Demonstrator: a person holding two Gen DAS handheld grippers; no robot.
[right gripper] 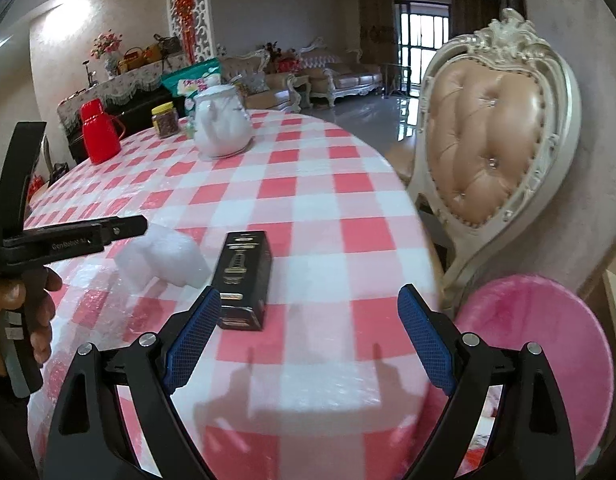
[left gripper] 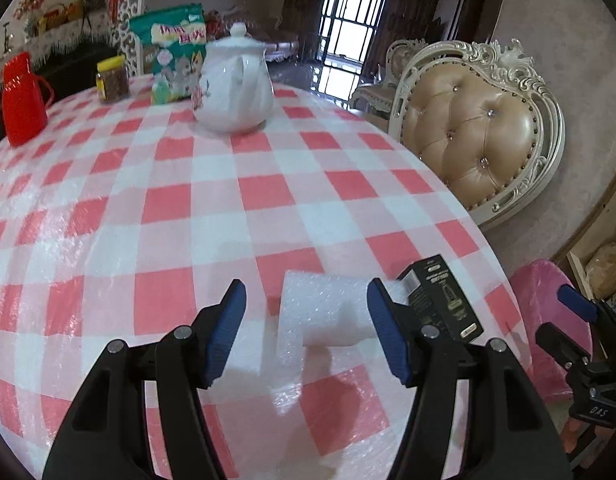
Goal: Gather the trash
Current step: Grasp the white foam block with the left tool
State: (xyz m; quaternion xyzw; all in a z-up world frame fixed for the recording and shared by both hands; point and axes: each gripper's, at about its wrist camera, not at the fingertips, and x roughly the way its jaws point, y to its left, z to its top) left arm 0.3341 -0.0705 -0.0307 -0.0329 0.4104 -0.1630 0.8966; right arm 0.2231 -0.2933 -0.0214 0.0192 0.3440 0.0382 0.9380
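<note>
Nearest the lens, filling the bottom of the left wrist view, the left tool (left gripper: 306, 320) stands with its jaws spread wide on either side of a white foam sheet (left gripper: 320, 312), gripping nothing. In the same place in the right wrist view, the right tool (right gripper: 308, 328) is likewise spread and empty over bare cloth. Beneath both runs the worktop (right gripper: 308, 208), covered in red-and-white check, and at the lower right of that view, past its edge, sits the pink bin (right gripper: 548, 344). The foam lies near the worktop's edge at lower centre of the left view, with a black box (right gripper: 244, 276) just beside it, apparently touching. The likely risk is in closing on the foam: it looks soft and light, so a shallow bite could let it slip or fold out of the pads. The left tool's right finger is close to the box and could nudge it off the edge.
</note>
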